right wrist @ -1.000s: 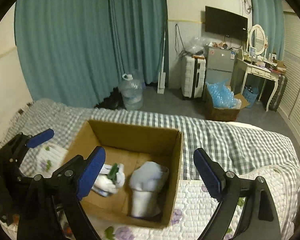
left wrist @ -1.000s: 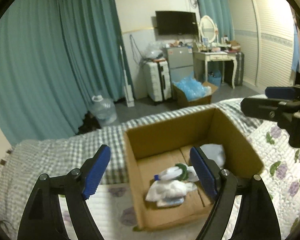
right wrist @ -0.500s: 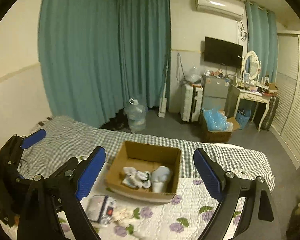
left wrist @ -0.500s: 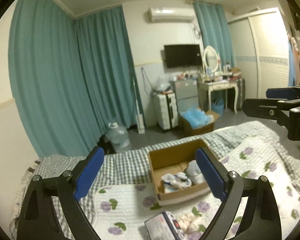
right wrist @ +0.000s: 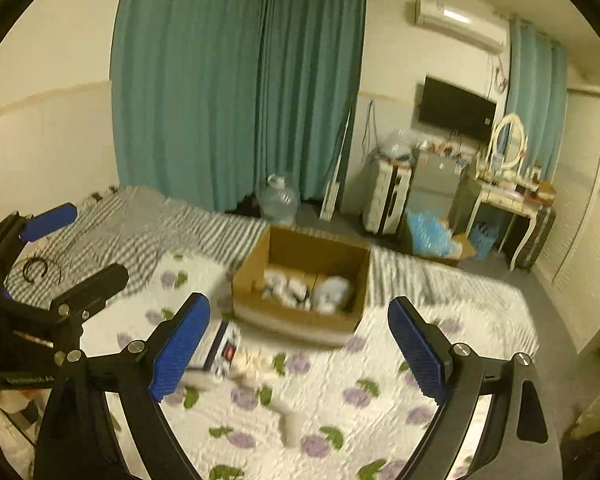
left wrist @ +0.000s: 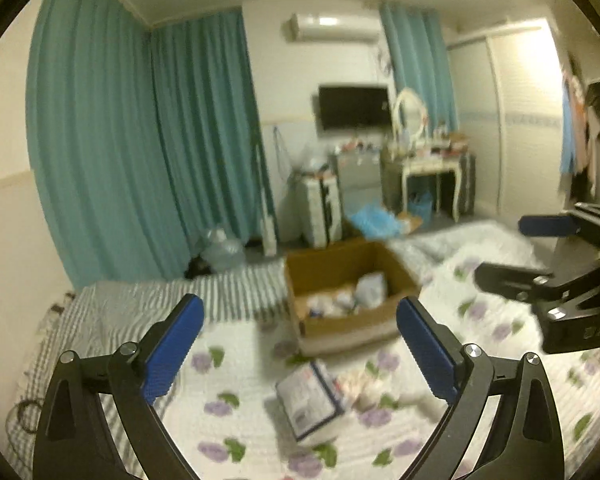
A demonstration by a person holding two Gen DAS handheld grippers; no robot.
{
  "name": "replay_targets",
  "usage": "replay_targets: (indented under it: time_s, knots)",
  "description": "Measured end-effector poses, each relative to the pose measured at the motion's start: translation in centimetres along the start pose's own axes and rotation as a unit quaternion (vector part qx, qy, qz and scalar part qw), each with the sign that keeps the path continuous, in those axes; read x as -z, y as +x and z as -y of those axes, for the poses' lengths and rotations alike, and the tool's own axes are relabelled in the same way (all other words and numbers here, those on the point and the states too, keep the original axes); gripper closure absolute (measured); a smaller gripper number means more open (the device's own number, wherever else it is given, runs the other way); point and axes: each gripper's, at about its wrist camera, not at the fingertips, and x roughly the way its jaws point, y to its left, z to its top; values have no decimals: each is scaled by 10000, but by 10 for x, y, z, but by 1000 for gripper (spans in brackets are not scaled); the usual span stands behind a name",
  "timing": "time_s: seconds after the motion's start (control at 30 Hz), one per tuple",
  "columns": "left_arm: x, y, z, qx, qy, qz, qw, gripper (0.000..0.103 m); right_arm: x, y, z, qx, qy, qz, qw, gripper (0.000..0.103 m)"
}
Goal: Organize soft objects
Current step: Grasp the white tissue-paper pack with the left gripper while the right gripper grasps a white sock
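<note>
Hovering tongs, soft things still loose on the bed

Looking along the left tongs (left wrist: 300,348), spread and empty: a cardboard box (left wrist: 348,292) holds pale bundles; a flat packet (left wrist: 310,400) and cream cloth lump (left wrist: 364,384) lie on the quilt (left wrist: 228,432).

Right tongs (right wrist: 298,346), likewise spread. The lump looks light and floppy; pinch a bunched fold.
</note>
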Motion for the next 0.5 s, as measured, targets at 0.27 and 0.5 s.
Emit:
replay_targets:
  time_s: [0.27, 0.5]
  knots:
    - [77, 71, -2, -215, -578, -979, 9933, 4, 62, 79, 21, -246, 487, -704, 9960, 12]
    - [125, 98, 7, -123, -607, -1502, 9867, 4, 127, 155, 20, -265, 671, -1586, 9847, 16]
